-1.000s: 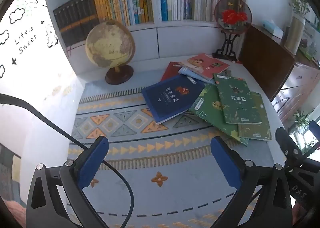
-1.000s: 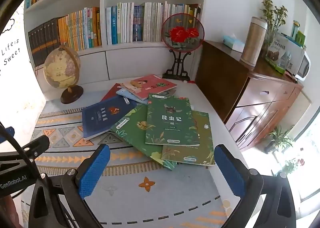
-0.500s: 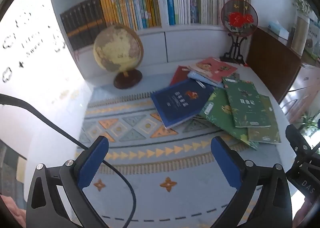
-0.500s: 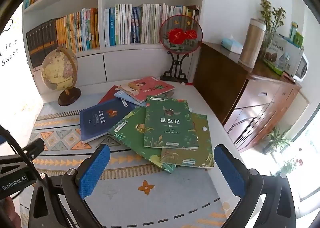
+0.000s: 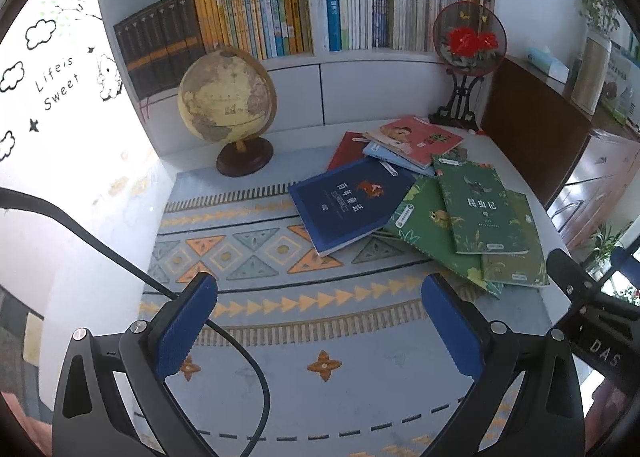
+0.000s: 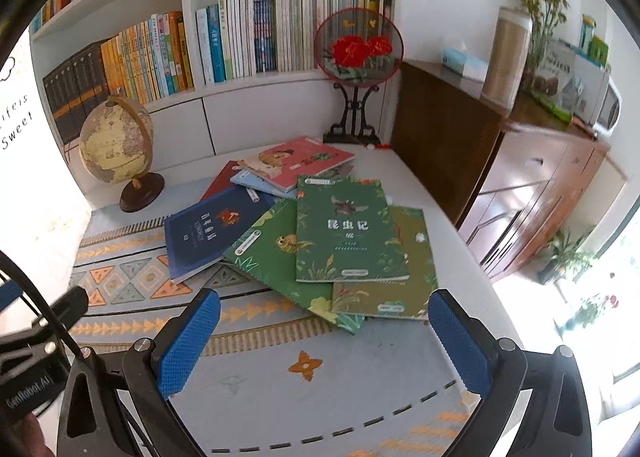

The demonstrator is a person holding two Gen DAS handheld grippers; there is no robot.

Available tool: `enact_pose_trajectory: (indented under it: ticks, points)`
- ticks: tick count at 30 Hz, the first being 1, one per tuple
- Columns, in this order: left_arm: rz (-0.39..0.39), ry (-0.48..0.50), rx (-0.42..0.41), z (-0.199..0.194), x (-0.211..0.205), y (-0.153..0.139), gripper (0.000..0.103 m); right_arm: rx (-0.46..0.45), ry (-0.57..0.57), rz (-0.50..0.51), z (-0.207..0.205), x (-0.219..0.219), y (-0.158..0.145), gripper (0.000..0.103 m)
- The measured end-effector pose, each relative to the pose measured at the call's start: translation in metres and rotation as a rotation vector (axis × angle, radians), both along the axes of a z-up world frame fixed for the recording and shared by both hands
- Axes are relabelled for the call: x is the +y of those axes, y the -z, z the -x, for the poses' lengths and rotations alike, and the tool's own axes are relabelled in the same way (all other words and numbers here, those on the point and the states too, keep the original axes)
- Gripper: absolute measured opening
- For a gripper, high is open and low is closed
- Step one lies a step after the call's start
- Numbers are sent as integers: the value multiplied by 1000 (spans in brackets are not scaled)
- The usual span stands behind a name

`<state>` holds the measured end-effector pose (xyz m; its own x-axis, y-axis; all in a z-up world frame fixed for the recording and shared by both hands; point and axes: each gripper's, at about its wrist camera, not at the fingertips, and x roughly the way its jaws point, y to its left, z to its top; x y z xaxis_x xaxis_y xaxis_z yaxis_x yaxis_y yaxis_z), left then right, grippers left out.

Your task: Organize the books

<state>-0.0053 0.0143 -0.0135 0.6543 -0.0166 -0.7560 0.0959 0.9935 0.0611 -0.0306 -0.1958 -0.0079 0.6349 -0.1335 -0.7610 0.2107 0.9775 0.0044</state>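
l+r wrist cams: high, fwd-down, side by side | shared: books (image 5: 404,201) (image 6: 320,229), globe (image 5: 228,105) (image 6: 116,141)

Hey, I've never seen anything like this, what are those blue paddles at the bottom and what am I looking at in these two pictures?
No robot here: a person holds a two-fingered claw in each hand, each with a fisheye camera looking forward. One picture is from the left claw, the other from the right claw. The blue paddles are the finger pads. Both claws are open and hold nothing. Ahead, on a patterned mat, lies a loose pile of books: a navy book, several green ones, a pink one. A globe stands beside them.
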Motion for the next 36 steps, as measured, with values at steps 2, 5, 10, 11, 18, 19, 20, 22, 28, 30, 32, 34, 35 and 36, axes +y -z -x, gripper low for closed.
enact_pose_trajectory:
  ticks: [2, 5, 10, 11, 18, 19, 20, 22, 28, 30, 32, 34, 35, 36]
  points:
    - [3, 3, -10, 4, -1, -1, 102, -2, 7, -9, 0, 1, 0, 103]
    - [12, 17, -11, 6, -3, -1, 102, -10, 18, -4, 1, 3, 0, 103]
    - [25, 34, 8, 3, -4, 2, 102, 8, 11, 8, 2, 6, 4, 103]
    - [25, 37, 12, 3, -4, 4, 102, 12, 11, 7, 2, 7, 5, 103]
    - [20, 51, -3, 5, -4, 3, 102, 7, 12, 15, 5, 11, 7, 103]
    - [19, 51, -2, 5, -4, 4, 102, 8, 12, 18, 6, 12, 8, 103]
    - [20, 52, 3, 4, -3, 5, 102, 10, 10, 20, 7, 13, 8, 103]
    - [25, 53, 18, 2, -3, 7, 102, 15, 12, 31, 8, 15, 10, 103]
    - [26, 67, 38, 1, -6, 10, 102, 29, 29, 20, 11, 12, 12, 103]
    - [18, 71, 35, 2, -8, 10, 102, 29, 33, 22, 12, 11, 13, 103]
    - [14, 75, 38, 2, -9, 11, 102, 32, 36, 22, 12, 11, 14, 103]
    - [20, 94, 60, 0, -9, 12, 102, 36, 37, 22, 12, 10, 14, 103]
    - [26, 100, 69, 0, -9, 13, 102, 38, 36, 24, 12, 10, 14, 103]
    - [30, 100, 71, 0, -9, 13, 102, 39, 35, 24, 11, 10, 15, 103]
